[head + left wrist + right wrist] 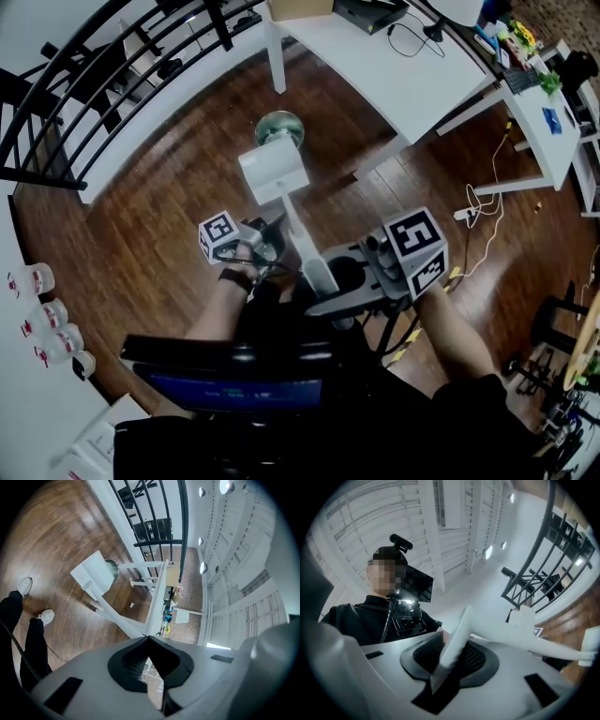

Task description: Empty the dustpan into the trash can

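Clamping the near end of the long white handle [300, 234] in the right gripper [446, 660], left gripper [149, 641] clenched empty alongside, with the dustpan [273, 172] well ahead by the trash can [279, 122], probably light, stiff, slick plastic, steadier gripped further down.

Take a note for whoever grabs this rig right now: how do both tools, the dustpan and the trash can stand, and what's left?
Left tool: shut, empty, beside the handle.
Right tool: shut on the handle near its end.
Dustpan: held out by the trash can, which stands on the floor.
Done: dustpan brought to the can.
Left: tip it in. Whether anything has dropped out yet does not show.
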The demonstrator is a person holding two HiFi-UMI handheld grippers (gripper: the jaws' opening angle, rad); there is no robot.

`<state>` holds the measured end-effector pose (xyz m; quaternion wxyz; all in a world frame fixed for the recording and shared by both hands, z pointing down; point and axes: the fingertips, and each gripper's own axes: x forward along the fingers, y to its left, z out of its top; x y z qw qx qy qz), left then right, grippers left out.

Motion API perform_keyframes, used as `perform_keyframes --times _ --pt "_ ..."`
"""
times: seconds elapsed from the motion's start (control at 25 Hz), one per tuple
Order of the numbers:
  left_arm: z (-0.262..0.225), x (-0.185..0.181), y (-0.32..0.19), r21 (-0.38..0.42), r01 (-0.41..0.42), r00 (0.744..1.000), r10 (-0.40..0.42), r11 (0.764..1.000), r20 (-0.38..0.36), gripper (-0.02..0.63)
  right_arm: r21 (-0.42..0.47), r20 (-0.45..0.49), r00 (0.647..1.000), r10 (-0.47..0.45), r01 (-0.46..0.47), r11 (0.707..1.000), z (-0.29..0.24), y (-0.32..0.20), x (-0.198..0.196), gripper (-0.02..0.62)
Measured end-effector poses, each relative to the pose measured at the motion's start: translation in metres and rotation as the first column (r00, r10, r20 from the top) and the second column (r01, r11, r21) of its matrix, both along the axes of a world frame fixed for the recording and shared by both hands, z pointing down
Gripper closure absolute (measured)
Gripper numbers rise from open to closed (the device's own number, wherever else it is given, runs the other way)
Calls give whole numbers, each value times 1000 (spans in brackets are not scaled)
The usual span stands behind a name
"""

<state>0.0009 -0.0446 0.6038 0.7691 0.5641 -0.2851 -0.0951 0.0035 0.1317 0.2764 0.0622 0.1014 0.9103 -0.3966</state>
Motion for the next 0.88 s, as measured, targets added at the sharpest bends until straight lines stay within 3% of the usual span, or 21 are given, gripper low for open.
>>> perform_keyframes --times 0.24,0.4,0.6,0.88 --pt "-17 -25 -2 109 -18 999 23 994 -49 600 -62 16 998 69 -68 996 19 -10 -7 489" --pt "-45 -68 -8 277 -18 999 26 961 -25 600 -112 35 994 101 -97 989 38 -17 -13 489" --pt "-104 -137 -14 506 45 999 -53 861 2 600 -177 30 986 165 -158 971 87 -38 -26 489" --pt "-163 -178 0 704 -63 984 -74 707 163 600 -244 -23 977 212 -211 947 172 -69 -42 492"
